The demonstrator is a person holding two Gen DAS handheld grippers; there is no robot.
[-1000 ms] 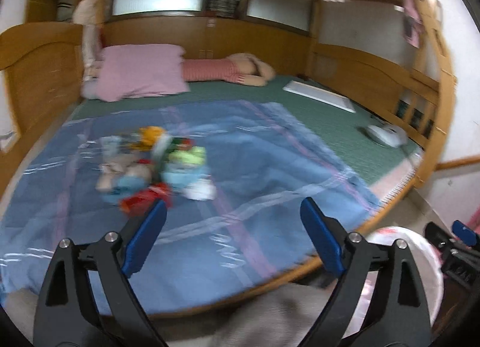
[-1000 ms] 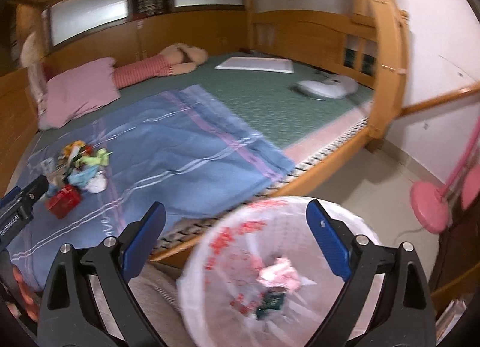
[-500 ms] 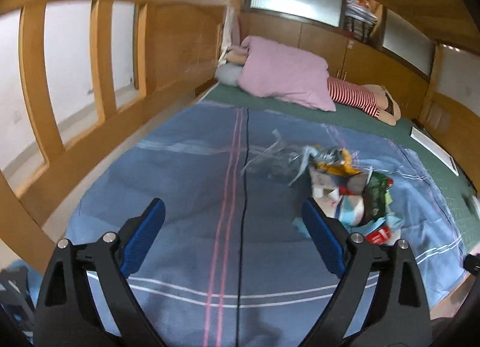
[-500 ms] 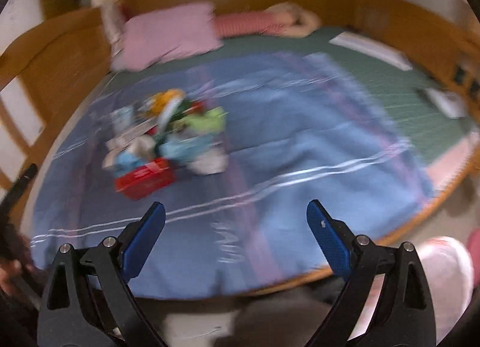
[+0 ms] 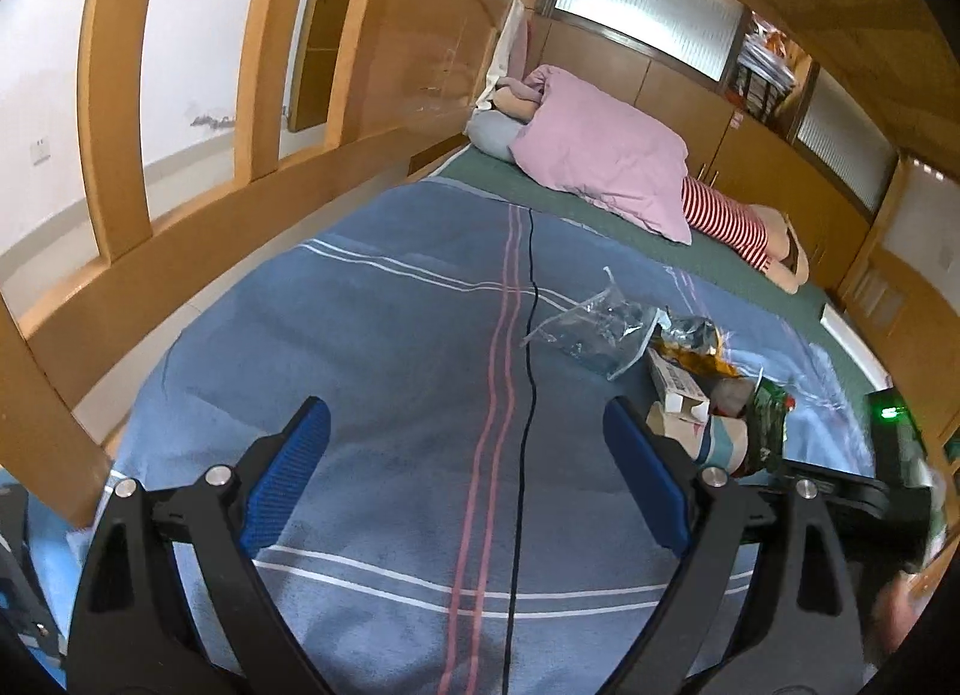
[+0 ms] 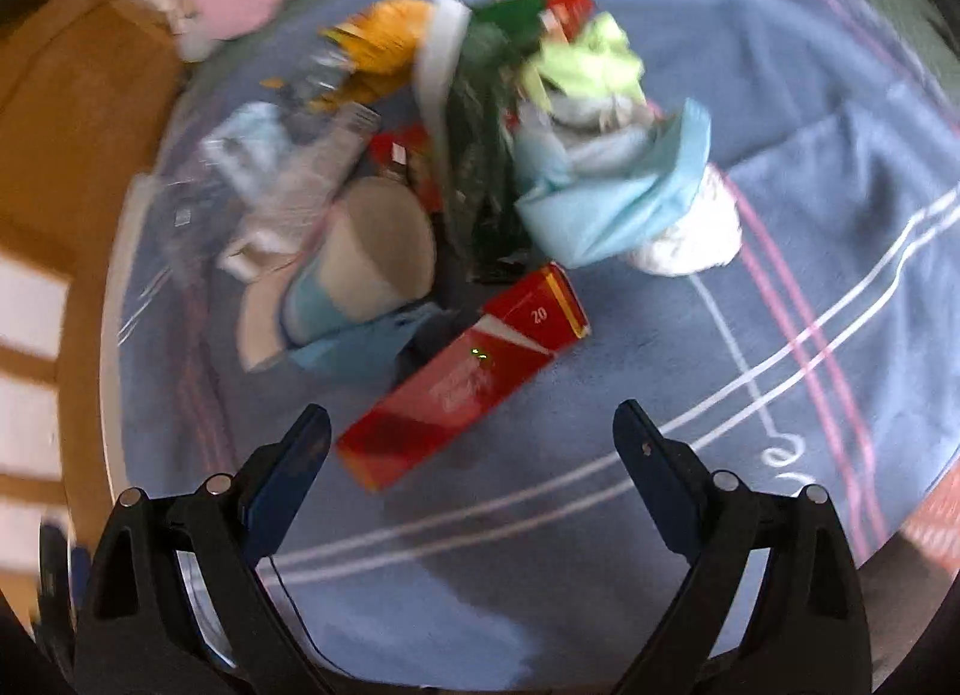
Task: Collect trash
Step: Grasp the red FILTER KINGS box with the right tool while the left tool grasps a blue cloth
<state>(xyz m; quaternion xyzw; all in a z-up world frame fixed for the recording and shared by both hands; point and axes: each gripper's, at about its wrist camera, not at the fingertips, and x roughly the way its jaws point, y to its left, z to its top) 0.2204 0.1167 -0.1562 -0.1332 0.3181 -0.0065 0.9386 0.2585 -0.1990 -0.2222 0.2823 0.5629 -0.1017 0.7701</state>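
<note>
A pile of trash lies on the blue blanket [image 6: 840, 227]. In the right wrist view its nearest piece is a red carton [image 6: 462, 377], with a paper cup [image 6: 366, 269], a light blue wrapper [image 6: 612, 197], a white crumpled wad [image 6: 690, 239] and a green bag [image 6: 480, 155] behind it. My right gripper [image 6: 471, 443] is open and empty, just short of the red carton. My left gripper [image 5: 468, 449] is open and empty over bare blanket, left of the pile; there I see a clear plastic bag [image 5: 594, 329], a small white box [image 5: 678, 389] and the cup [image 5: 720, 443].
A pink pillow [image 5: 606, 167] and a striped doll [image 5: 738, 227] lie at the head of the bed. The wooden bed rail [image 5: 180, 239] runs along the left. The right gripper's black body [image 5: 870, 503] shows at the right edge of the left wrist view.
The right gripper has swung from the white-lined bin to the bed and come close over the trash pile. The left gripper has turned left and now faces the blanket beside the rail.
</note>
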